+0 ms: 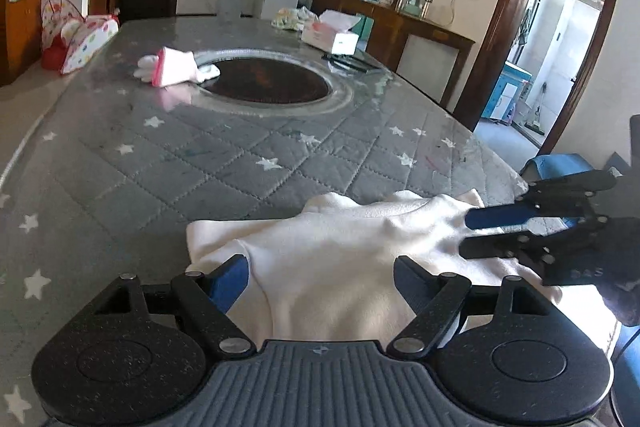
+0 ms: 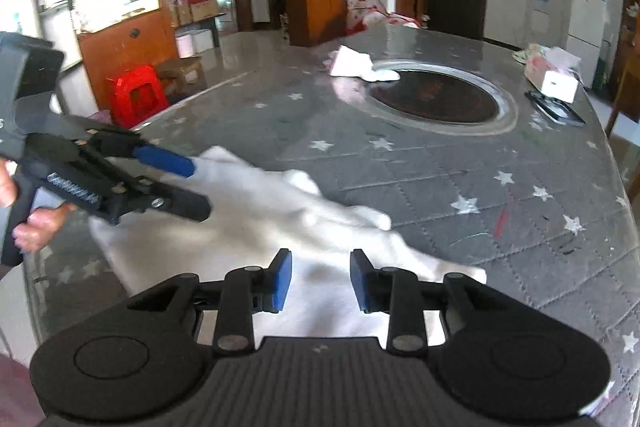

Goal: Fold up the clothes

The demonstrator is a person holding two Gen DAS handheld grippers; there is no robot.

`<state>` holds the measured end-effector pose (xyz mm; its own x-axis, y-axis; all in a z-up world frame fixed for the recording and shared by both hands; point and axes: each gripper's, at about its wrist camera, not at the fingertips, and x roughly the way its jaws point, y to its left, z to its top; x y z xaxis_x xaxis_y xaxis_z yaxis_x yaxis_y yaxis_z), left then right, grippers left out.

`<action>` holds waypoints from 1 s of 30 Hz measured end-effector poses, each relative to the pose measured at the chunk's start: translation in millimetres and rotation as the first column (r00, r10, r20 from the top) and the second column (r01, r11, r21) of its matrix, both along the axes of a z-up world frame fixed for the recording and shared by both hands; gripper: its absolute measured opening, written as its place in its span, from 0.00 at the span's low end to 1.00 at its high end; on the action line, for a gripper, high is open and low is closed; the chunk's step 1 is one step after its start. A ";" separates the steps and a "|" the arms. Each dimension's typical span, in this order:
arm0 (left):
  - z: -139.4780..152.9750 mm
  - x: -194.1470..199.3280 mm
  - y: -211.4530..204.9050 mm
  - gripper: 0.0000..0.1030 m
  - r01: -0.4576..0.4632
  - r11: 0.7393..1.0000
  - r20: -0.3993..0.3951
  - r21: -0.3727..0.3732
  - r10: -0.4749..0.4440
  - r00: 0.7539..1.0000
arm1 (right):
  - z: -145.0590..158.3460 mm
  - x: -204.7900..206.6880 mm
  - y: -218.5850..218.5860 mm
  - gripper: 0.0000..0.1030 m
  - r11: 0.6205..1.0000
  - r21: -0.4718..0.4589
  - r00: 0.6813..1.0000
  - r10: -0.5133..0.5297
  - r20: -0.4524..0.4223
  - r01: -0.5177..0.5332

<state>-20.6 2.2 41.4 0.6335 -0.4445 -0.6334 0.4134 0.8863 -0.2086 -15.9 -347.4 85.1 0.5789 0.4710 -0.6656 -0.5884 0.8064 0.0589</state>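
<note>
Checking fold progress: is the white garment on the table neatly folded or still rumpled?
Still rumpled. The white garment lies bunched with ridges and uneven edges on the grey quilted table cover.

My left gripper point(image 1: 320, 281) and right gripper point(image 2: 320, 279) have black frames with blue pads. The garment point(image 1: 340, 259) beneath me is plain white, unpatterned. The table cover point(image 1: 200, 163) is grey, quilted in diamond stitching, printed with white stars. A round dark brown inset point(image 1: 264, 81) sits mid-table. The folded piece point(image 1: 176, 69) beside it is white with pink trim. The stool point(image 2: 138, 95) is red.
</note>
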 end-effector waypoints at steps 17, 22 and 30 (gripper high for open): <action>-3.4 -45.5 0.4 0.79 -0.030 0.996 0.064 0.088 0.024 0.998 | -5.8 -45.0 7.5 0.40 0.996 -0.048 0.997 0.070 0.013 -0.070; -1.7 -50.0 9.9 0.79 -0.088 0.993 0.074 0.082 0.082 0.994 | -12.8 -44.9 4.7 0.41 0.997 -0.055 0.998 0.056 -0.009 -0.057; -4.2 -55.2 31.0 0.79 -0.191 0.980 0.056 0.051 0.188 0.980 | 1.5 -48.7 18.8 0.42 0.994 -0.046 0.995 0.100 0.028 -0.098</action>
